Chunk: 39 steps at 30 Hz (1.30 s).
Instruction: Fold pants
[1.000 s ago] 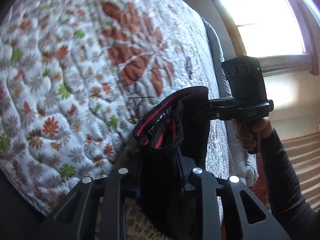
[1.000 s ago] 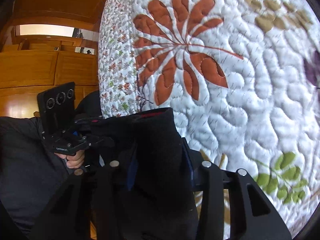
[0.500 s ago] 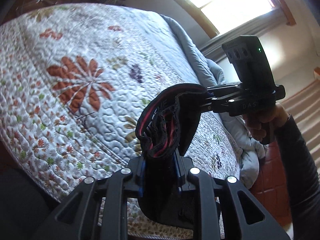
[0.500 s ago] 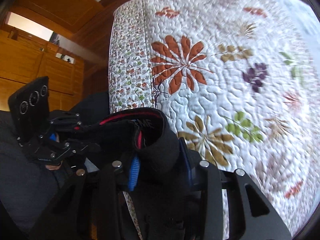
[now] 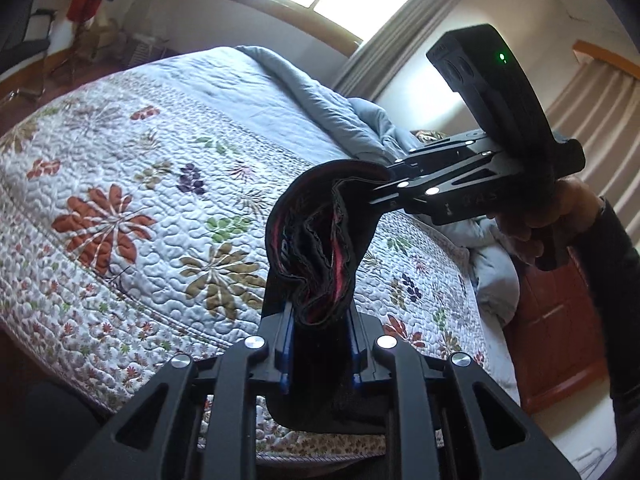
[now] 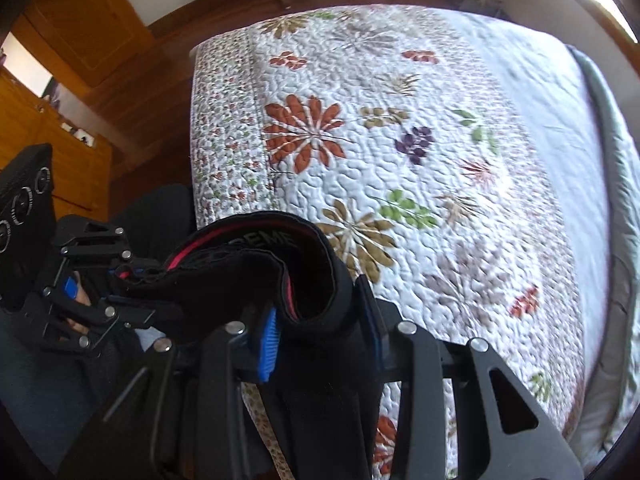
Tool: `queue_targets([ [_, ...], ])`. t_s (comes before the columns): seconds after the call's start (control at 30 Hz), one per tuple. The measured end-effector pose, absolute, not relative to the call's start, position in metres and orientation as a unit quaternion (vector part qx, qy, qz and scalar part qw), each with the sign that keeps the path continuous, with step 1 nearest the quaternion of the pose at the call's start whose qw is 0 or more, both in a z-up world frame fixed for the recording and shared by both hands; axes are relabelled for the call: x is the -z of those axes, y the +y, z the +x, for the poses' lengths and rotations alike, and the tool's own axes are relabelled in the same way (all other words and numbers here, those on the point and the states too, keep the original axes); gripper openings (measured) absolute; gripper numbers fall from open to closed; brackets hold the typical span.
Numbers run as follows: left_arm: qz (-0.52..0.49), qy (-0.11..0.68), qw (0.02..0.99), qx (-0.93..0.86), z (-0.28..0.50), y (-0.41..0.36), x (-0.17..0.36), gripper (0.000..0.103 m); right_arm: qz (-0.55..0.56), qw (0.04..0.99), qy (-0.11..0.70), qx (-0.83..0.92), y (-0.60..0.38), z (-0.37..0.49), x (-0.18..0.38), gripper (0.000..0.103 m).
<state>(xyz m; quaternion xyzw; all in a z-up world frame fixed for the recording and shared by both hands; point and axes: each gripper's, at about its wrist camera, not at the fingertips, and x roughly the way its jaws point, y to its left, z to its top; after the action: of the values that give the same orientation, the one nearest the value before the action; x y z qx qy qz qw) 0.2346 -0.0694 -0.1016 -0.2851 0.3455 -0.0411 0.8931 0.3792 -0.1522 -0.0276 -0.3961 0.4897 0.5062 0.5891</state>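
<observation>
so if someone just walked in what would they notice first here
Probably the black pants with a red-striped waistband, bunched and held up in the air between the left gripper and the right gripper, each shut on an end of the waistband. Behind them the bed's white quilt fills the view, with a big rust-coloured flower near its foot end.

One pair of black fabric pants with red waistband trim [image 5: 316, 240], two black two-finger grippers [image 5: 320, 354] [image 6: 324, 332], one white floral quilted bedspread [image 5: 132, 184].
</observation>
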Motion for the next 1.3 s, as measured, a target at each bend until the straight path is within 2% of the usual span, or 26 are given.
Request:
queue_targets([
  [0.7, -0.156, 0.351, 0.917, 0.111, 0.238, -0.177, 0.059, 0.02, -0.4, 0.675, 0.461, -0.413, -0.255, 0.353, -0.009, 0.032],
  [1.3, -0.115, 0.356, 0.914, 0.155, 0.241, -0.236, 0.062, 0.019, -0.37, 0.705, 0.464, -0.388, -0.329, 0.347, -0.012, 0.023],
])
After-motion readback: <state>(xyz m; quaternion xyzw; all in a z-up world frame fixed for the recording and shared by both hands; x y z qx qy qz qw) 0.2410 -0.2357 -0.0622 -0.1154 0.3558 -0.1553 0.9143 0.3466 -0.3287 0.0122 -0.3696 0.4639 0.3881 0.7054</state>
